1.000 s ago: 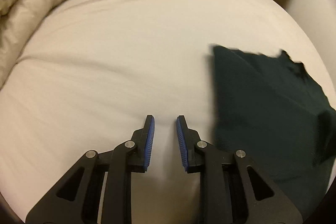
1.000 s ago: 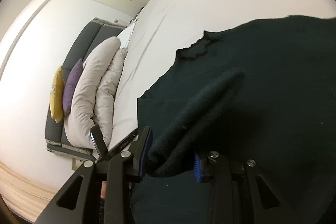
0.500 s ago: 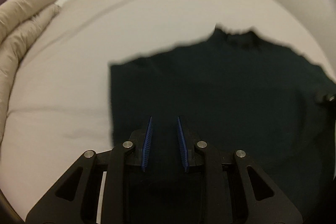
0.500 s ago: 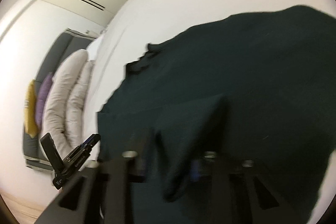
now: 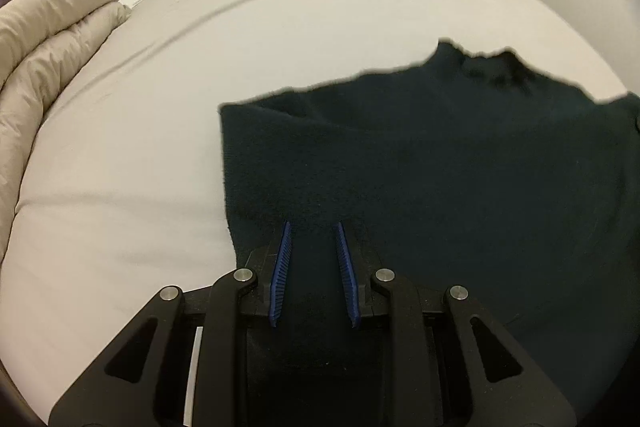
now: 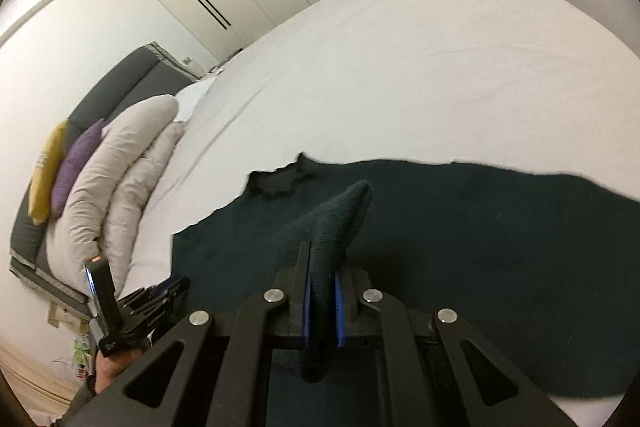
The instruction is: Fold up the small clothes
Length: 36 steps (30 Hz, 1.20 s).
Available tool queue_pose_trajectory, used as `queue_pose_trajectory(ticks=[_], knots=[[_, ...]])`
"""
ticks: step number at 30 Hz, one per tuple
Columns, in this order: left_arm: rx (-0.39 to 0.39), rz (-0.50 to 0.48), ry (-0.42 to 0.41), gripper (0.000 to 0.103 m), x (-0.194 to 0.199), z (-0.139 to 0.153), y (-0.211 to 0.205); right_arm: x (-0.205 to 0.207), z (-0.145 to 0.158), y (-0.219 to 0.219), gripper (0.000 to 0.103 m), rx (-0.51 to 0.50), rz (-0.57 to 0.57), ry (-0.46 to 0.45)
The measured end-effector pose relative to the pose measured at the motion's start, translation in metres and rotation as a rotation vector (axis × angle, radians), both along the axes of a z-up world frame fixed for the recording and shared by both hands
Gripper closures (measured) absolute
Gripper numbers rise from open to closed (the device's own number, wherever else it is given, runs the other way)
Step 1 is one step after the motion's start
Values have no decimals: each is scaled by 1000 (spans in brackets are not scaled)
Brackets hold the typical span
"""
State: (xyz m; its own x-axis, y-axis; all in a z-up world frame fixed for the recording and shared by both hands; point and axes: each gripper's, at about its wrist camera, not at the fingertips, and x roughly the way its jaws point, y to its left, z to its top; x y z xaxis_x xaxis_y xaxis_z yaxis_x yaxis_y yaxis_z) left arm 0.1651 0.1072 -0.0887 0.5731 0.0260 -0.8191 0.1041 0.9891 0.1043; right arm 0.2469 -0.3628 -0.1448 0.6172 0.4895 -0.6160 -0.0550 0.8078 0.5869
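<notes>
One dark green garment (image 5: 440, 167) lies spread flat on the white bed (image 5: 280, 27), its neck opening toward the far side. A raised fold of its cloth stands between the blue pads of the right gripper (image 6: 320, 301), whose jaws have just been closing and now clamp on it. The left gripper (image 5: 312, 267) hangs over the garment's near left edge, its jaws a little apart with dark cloth seen between them; whether the pads press it cannot be told. A rolled beige duvet (image 5: 48, 39) lies along the bed's left side, with yellow and purple cushions (image 6: 60, 167) beyond it.
</notes>
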Motion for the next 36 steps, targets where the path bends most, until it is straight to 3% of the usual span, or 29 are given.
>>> queue_pose_trajectory(ticks=[3,5,7,9,11,14,16,18,19,20,21,23,25,27,29,32,33,36], knots=[[35,-12,-38,80,-3,-3,-3,15,-46,-17,92,17,-62,149],[32,-12,-41,80,-5,-4,-2,10,-66,-26,92,80,-88,141],[25,-2,-39,80,-8,2,2,2,-62,-32,84,119,-112,142],[-18,24,-94,80,-11,18,1,-10,-46,-32,55,59,-148,139],[-46,11,-150,80,-17,31,-4,-29,-15,-27,50,1,-194,36],[-38,-14,-76,80,-7,21,-12,-36,12,-6,50,68,-115,-56],[-79,17,13,79,0,-4,-3,-30,13,16,46,98,-12,-78],[-115,-1,-32,79,-7,-11,4,-19,-3,33,35,95,46,-47],[-109,-7,-30,79,-8,-10,3,-12,-20,36,35,80,42,11],[-98,-14,-23,79,-9,-8,2,-6,-38,32,42,56,13,82],[-90,-19,-14,79,-9,-6,2,-6,-52,24,63,66,-20,105],[-75,-10,-15,79,-13,1,3,-16,-57,2,78,119,-73,91],[-57,15,-42,79,-22,11,4,-35,-49,-24,76,98,-183,87],[-87,14,-73,79,-36,22,5,-60,-32,-45,53,-12,-308,66],[-127,3,-102,79,-50,34,4,-95,-11,-70,48,34,-352,-24],[-227,-25,-114,78,-68,49,-4,-144,11,-100,32,94,-413,-112],[-270,-40,-110,72,-74,53,-9,-165,16,-115,29,105,-449,-133],[-350,-84,-105,30,-89,58,-24,-205,16,-154,29,160,-533,-149]])
